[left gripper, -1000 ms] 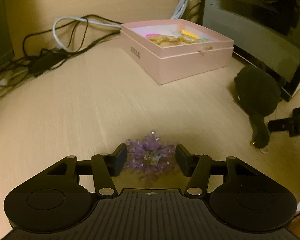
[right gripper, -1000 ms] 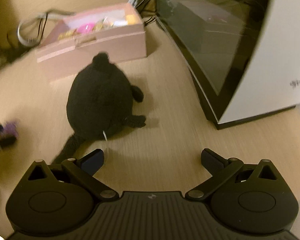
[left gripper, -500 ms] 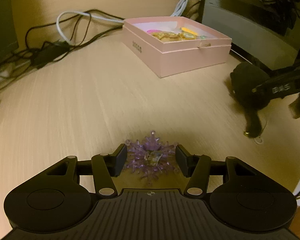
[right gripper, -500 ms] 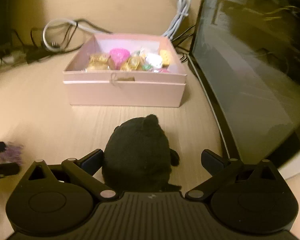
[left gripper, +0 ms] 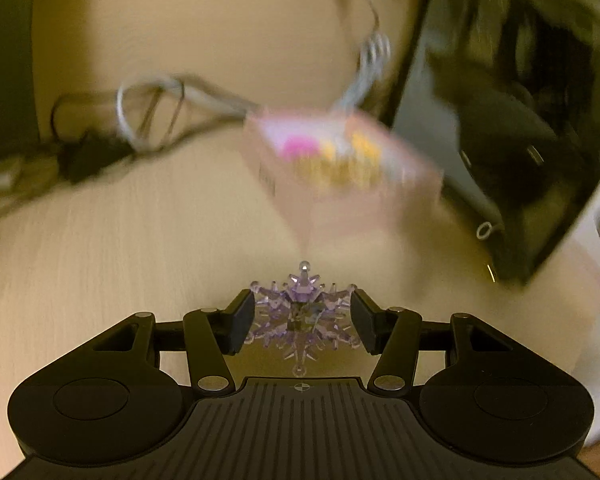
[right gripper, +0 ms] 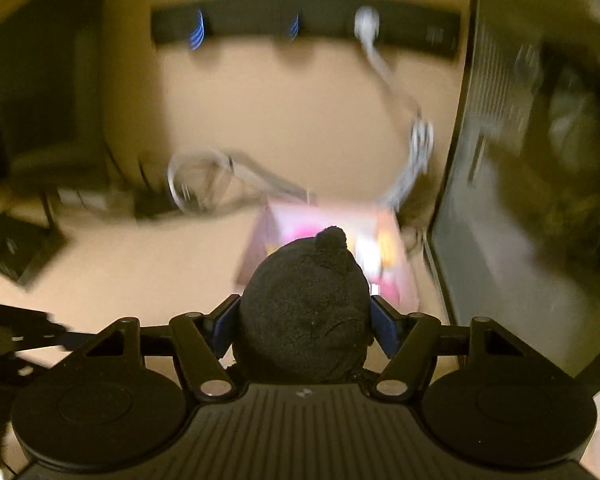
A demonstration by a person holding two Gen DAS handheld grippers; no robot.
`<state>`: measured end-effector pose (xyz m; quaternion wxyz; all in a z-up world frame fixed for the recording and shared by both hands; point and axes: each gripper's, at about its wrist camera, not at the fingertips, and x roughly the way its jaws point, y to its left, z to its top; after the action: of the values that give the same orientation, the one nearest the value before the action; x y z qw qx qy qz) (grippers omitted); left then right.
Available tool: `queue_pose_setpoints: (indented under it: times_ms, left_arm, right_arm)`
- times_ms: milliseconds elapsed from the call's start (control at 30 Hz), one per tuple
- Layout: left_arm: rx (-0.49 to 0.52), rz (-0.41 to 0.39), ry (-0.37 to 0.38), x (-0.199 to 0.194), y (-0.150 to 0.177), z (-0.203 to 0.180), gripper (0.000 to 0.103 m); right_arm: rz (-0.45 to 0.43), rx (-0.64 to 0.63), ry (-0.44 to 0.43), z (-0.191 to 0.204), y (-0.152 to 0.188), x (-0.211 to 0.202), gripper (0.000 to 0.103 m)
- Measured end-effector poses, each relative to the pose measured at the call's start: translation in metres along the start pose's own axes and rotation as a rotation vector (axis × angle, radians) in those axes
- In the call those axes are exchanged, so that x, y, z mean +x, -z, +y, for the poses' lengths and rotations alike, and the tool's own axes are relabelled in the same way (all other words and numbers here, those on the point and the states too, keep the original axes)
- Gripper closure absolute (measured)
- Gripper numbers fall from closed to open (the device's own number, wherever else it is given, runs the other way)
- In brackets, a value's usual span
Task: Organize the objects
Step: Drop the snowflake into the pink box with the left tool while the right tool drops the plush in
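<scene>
Ahead, pink box [left gripper: 340,172] of blurred trinkets (pink, yellow), left tongs [left gripper: 302,320] gripping purple crystal ornament [left gripper: 300,312], right tongs [right gripper: 305,326] clamping black plush [right gripper: 304,312].

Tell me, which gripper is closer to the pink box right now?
Right. The right gripper, gripping the black plush, is just before the pink box; the left gripper is farther back.

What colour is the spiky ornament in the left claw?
Translucent purple; the ornament shows best in the left wrist view.
</scene>
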<state>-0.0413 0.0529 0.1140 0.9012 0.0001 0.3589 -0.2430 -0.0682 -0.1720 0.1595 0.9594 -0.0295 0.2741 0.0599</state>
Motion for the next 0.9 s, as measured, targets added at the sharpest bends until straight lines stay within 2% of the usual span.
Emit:
queue_pose_setpoints:
  times_ms: [100,267,433,533,667,767,900]
  left_arm:
    - [-0.008,-0.080,0.041,0.001,-0.052,-0.001,0.045]
    - [0.017,-0.172,0.084,0.025,-0.131,-0.021,0.045]
    - [0.034,-0.194,0.087,0.077,-0.181,-0.046,0.045]
    - [-0.024,-0.215,0.106,0.112,-0.187,-0.050,0.044]
    - [-0.054,-0.164,0.083,0.145,-0.183,-0.053,0.044]
    - [-0.089,-0.177,0.114,0.145,-0.175,-0.050,0.044]
    - [-0.113,-0.194,0.112,0.135,-0.164,-0.039,0.044]
  right_arm:
    - [-0.036,0.009,-0.024,-0.002,-0.004,-0.016,0.035]
    - [-0.027,0.031,-0.018,-0.007,0.009,-0.022,0.035]
    - [0.018,0.051,0.032,-0.020,0.026,-0.023,0.035]
    - [0.050,0.069,0.045,-0.031,0.037,-0.021,0.035]
    - [0.093,0.096,0.064,-0.046,0.046,-0.012,0.034]
    - [0.114,0.113,0.062,-0.053,0.050,-0.003,0.034]
    - [0.134,0.112,0.043,-0.059,0.051,0.014,0.034]
